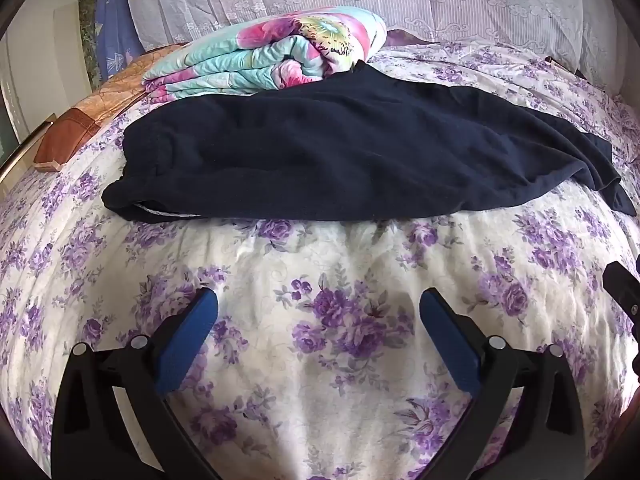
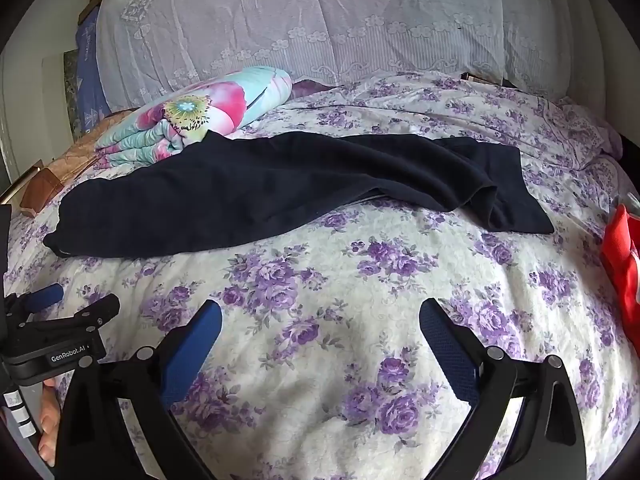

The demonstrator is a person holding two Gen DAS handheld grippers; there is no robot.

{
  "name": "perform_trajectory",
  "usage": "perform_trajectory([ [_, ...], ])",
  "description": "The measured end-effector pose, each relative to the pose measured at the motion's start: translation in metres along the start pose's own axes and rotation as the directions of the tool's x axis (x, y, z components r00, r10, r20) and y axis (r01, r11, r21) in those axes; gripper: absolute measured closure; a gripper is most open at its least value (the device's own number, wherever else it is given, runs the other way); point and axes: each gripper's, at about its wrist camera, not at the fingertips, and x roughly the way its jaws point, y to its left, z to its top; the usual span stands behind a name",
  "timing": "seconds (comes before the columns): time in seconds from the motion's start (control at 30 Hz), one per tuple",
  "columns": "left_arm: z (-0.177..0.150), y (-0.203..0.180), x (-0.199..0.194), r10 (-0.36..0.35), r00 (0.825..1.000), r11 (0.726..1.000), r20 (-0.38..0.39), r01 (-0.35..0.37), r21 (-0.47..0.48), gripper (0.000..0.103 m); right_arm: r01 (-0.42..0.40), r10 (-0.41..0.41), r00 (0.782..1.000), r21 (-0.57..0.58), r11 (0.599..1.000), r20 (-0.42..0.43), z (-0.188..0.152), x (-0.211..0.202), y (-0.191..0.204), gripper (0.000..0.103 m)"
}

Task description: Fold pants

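Note:
Dark navy pants [image 1: 340, 152] lie lengthwise across a bed with a purple-flowered sheet [image 1: 320, 264], waistband at the left, legs running to the right. In the right wrist view the pants [image 2: 280, 188] end in rumpled, overlapping leg ends [image 2: 504, 196]. My left gripper [image 1: 318, 300] hovers over bare sheet in front of the pants, wide open with nothing between its blue pads. My right gripper [image 2: 320, 312] is likewise open and empty, short of the pants. The left gripper's body [image 2: 60, 332] shows at the left edge of the right wrist view, with a hand [image 2: 50, 420] below it.
A folded floral quilt [image 1: 272, 56] touches the far side of the pants. Lace-covered pillows [image 2: 320, 20] line the back. A brown pillow [image 1: 76, 124] lies at the far left edge of the bed. A red cloth [image 2: 622, 256] lies at the right edge.

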Motion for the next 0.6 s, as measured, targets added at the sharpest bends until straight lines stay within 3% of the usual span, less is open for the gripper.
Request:
perform_trajectory([
  [0.6, 0.0002, -0.0003, 0.0000, 0.001, 1.000, 1.000, -0.002, -0.001, 0.000, 0.004, 0.000, 0.000, 1.000, 0.000, 1.000, -0.005, 0.0005, 0.0002, -0.0001, 0.003],
])
